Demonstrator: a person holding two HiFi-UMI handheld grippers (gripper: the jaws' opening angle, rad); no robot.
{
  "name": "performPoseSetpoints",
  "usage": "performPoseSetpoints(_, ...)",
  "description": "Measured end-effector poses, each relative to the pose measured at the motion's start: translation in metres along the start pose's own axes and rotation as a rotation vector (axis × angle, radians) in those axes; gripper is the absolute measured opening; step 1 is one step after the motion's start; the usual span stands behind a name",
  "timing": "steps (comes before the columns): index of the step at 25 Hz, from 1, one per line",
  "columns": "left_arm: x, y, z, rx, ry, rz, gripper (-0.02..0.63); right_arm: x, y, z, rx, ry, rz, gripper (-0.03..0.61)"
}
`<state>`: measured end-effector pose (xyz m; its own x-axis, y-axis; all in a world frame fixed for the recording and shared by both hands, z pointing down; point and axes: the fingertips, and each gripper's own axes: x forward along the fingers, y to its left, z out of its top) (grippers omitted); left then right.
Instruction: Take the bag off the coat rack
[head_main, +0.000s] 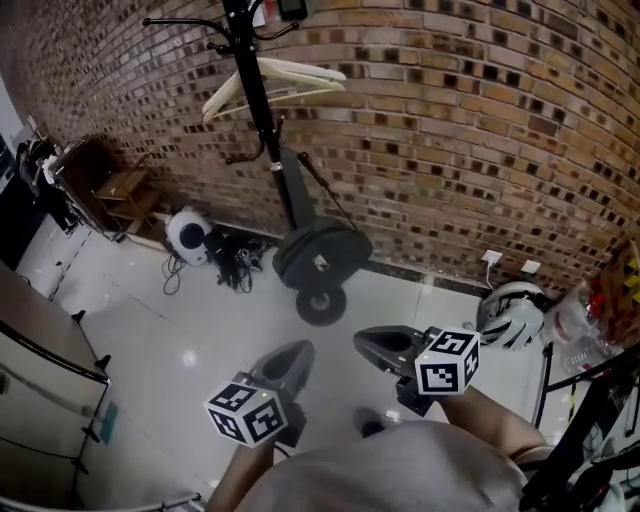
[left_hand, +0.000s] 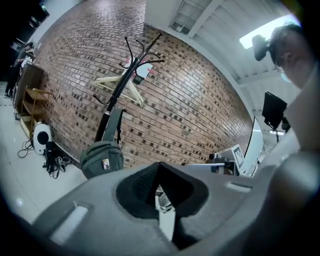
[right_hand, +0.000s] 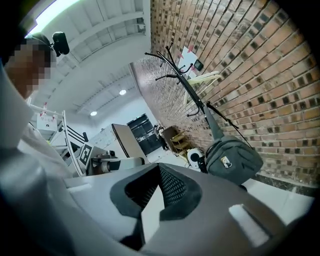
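Observation:
A dark grey-green bag (head_main: 322, 255) hangs by its strap from a black coat rack (head_main: 255, 90) against the brick wall, low over the rack's base (head_main: 320, 305). A pale wooden hanger (head_main: 275, 80) hangs higher on the pole. My left gripper (head_main: 288, 362) and right gripper (head_main: 385, 345) are side by side short of the bag, both shut and empty, touching nothing. In the left gripper view the bag (left_hand: 102, 157) is left of the left gripper (left_hand: 159, 166). In the right gripper view the bag (right_hand: 232, 160) is right of the right gripper (right_hand: 160, 169).
A white round appliance (head_main: 187, 235) and tangled cables (head_main: 235, 262) lie on the floor left of the rack. A wooden shelf (head_main: 125, 195) stands further left. A white helmet (head_main: 512, 315) and a plastic bag (head_main: 580, 315) sit at the right, beside dark metal frames (head_main: 590, 400).

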<state>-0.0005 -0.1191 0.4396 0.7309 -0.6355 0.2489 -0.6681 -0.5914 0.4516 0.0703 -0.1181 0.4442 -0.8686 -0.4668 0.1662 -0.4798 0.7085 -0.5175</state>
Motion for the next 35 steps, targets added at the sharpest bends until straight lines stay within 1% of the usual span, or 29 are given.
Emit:
performPoseSetpoints(3, 0.032, 0.025, 0.029, 0.012, -0.010, 0.019, 0.002, 0.020, -0.035, 0.034, -0.050, 0.014, 0.003, -0.002)
performPoseSetpoints(6, 0.053, 0.046, 0.039, -0.004, 0.001, 0.038, 0.002, 0.032, -0.065, 0.062, -0.100, 0.018, -0.018, -0.002)
performPoseSetpoints(7, 0.058, 0.052, 0.041, -0.012, 0.000, 0.043, 0.002, 0.036, -0.073, 0.067, -0.108, 0.019, -0.021, -0.001)
performPoseSetpoints(8, 0.061, 0.058, 0.045, -0.019, -0.004, 0.046, 0.002, 0.041, -0.080, 0.071, -0.114, 0.021, -0.022, 0.020)
performPoseSetpoints(12, 0.071, 0.084, 0.061, -0.019, -0.018, 0.057, 0.002, 0.068, -0.098, 0.082, -0.127, 0.026, -0.016, 0.018)
performPoseSetpoints(17, 0.091, 0.128, 0.092, -0.020, -0.029, 0.040, 0.002, 0.111, -0.126, 0.112, -0.161, 0.017, -0.040, 0.025)
performPoseSetpoints(19, 0.105, 0.148, 0.101, -0.024, -0.023, 0.029, 0.002, 0.128, -0.143, 0.126, -0.164, 0.012, -0.057, 0.040)
performPoseSetpoints(22, 0.127, 0.181, 0.121, -0.032, -0.017, 0.017, 0.002, 0.156, -0.173, 0.156, -0.144, -0.024, -0.077, 0.072)
performPoseSetpoints(25, 0.146, 0.215, 0.134, -0.048, 0.003, 0.002, 0.002, 0.188, -0.206, 0.177, -0.148, -0.035, -0.118, 0.106)
performPoseSetpoints(29, 0.164, 0.255, 0.144, -0.076, 0.033, -0.009, 0.002, 0.223, -0.241, 0.190, -0.183, -0.012, -0.179, 0.172)
performPoseSetpoints(32, 0.176, 0.274, 0.157, -0.078, 0.038, -0.021, 0.002, 0.248, -0.268, 0.192, -0.217, 0.034, -0.213, 0.224)
performPoseSetpoints(33, 0.179, 0.279, 0.159, -0.081, 0.042, -0.023, 0.002, 0.255, -0.276, 0.191, -0.223, 0.050, -0.219, 0.236)
performPoseSetpoints(35, 0.184, 0.288, 0.162, -0.087, 0.053, -0.026, 0.002, 0.270, -0.290, 0.187, -0.229, 0.078, -0.224, 0.239)
